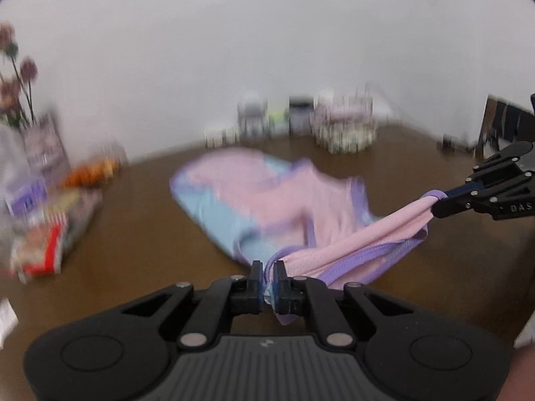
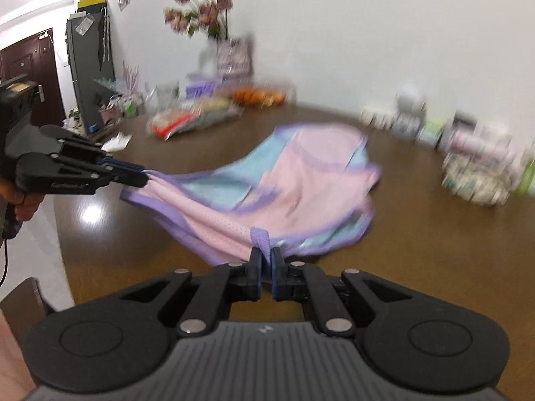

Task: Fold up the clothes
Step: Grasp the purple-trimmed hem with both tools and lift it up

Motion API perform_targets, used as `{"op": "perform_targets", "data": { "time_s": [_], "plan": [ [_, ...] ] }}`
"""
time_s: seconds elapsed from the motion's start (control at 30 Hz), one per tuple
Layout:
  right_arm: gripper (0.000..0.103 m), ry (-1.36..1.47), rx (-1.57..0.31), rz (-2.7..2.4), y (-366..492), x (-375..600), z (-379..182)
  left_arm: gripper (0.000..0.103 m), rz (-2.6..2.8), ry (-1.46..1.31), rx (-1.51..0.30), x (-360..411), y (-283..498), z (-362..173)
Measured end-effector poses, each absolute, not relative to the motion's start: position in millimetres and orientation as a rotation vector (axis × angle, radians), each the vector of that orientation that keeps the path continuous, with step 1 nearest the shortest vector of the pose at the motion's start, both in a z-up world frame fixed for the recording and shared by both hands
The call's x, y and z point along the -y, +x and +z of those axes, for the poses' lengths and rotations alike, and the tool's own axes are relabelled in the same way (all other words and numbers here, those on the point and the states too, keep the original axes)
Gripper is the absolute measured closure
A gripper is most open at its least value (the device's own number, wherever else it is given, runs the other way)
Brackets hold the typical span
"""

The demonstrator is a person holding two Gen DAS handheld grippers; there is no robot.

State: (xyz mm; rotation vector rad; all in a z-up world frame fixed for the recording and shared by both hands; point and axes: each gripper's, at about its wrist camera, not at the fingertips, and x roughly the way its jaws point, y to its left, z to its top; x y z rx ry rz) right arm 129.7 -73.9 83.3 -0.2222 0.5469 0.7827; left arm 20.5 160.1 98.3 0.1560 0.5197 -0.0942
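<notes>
Both grippers were clamped on the garment: the left gripper (image 1: 268, 272) on its near purple-trimmed edge, the right gripper (image 2: 266, 258) on a purple strap. Between them a pink band hung taut above the brown table (image 1: 133, 234), while the rest of the pink and blue garment (image 2: 301, 173) lay mid-table. Bare wood ringed it; packets (image 1: 50, 234) crowded the left edge, small boxes (image 2: 474, 167) the wall side.
</notes>
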Motion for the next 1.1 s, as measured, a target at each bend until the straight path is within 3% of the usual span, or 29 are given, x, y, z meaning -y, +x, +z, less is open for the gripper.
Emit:
{"op": "perform_targets", "data": {
  "time_s": [0.27,0.6,0.87,1.1],
  "plan": [
    [0.099,-0.281,-0.276,0.668,142,92,238,0.099,-0.011,0.174,-0.145,-120,27,237],
    [0.099,-0.263,-0.011,0.546,117,119,403,0.099,0.138,0.24,0.14,-55,1,378],
    [0.098,-0.298,0.065,0.517,104,123,450,0.099,0.182,0.291,0.19,-30,-11,425],
    [0.098,-0.318,-0.041,0.459,210,82,427,0.099,0.238,0.26,0.057,-42,93,417]
  ]
}}
